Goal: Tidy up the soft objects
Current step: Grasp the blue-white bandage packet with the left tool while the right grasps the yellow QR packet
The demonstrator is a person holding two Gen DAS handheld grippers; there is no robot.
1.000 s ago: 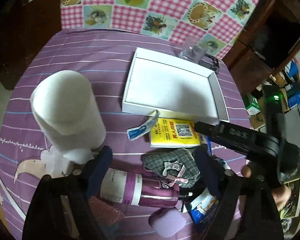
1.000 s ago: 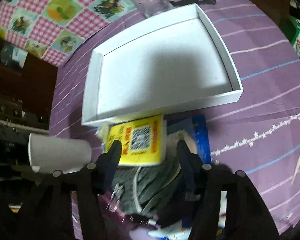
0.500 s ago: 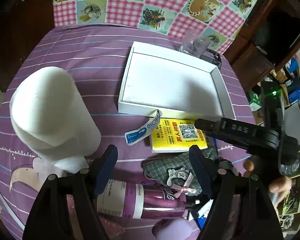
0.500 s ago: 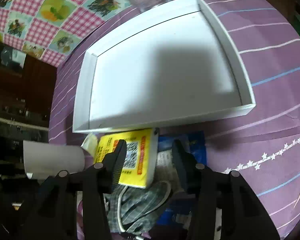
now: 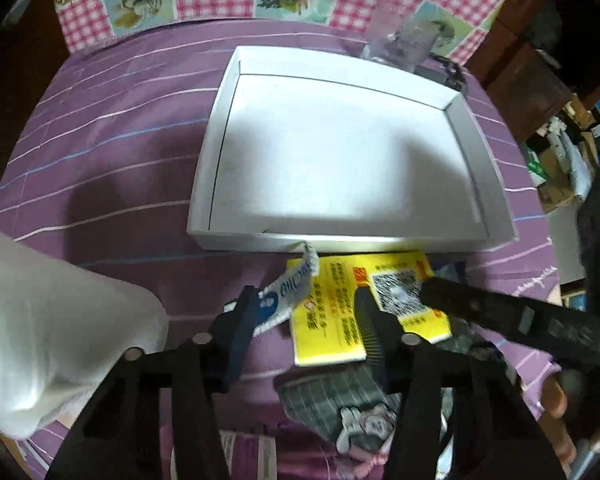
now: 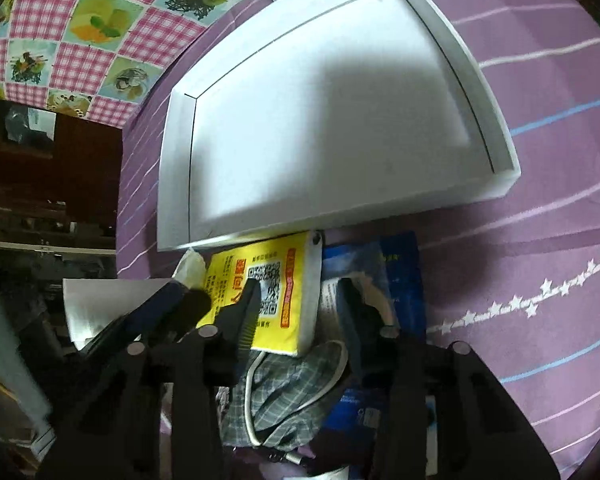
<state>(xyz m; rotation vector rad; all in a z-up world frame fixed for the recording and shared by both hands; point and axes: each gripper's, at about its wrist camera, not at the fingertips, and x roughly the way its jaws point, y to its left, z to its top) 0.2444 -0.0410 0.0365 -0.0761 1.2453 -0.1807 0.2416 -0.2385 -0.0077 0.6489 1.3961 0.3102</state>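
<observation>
Right hand-held gripper point(image 6: 296, 300): jaws parted moderately, holding nothing, straddling the right edge of the flat yellow soft pack printed with a QR code point(image 6: 260, 292). One finger lies over the QR print, the other over the blue glossy plastic packet point(image 6: 396, 264) beside it.

Left hand-held gripper point(image 5: 304, 312): jaws also parted, empty, poised over the left half of the same yellow pack and the blue-and-white torn wrapper strip point(image 5: 292, 292) lying across its corner.

My judgement: both grippers are converging on one item. Risk one is finger collision, since the right gripper's arm already crosses the left view close to the left fingers.

Risk two: the right jaws close on the yellow pack and blue packet together, dragging both.

Risk three: the grey plaid fabric pouch with white cord point(image 6: 284, 392) lies partly under the pack's near edge; a lift could snag the cord.

Risk four: the pack abuts the near wall of the shallow white rectangular box tray point(image 6: 496, 184), so a forward push may shove the tray along the purple striped worktop cloth point(image 6: 540, 80).

The white foam roll point(image 5: 48, 332) stands close by the left gripper; a sideways swing could topple it.
</observation>
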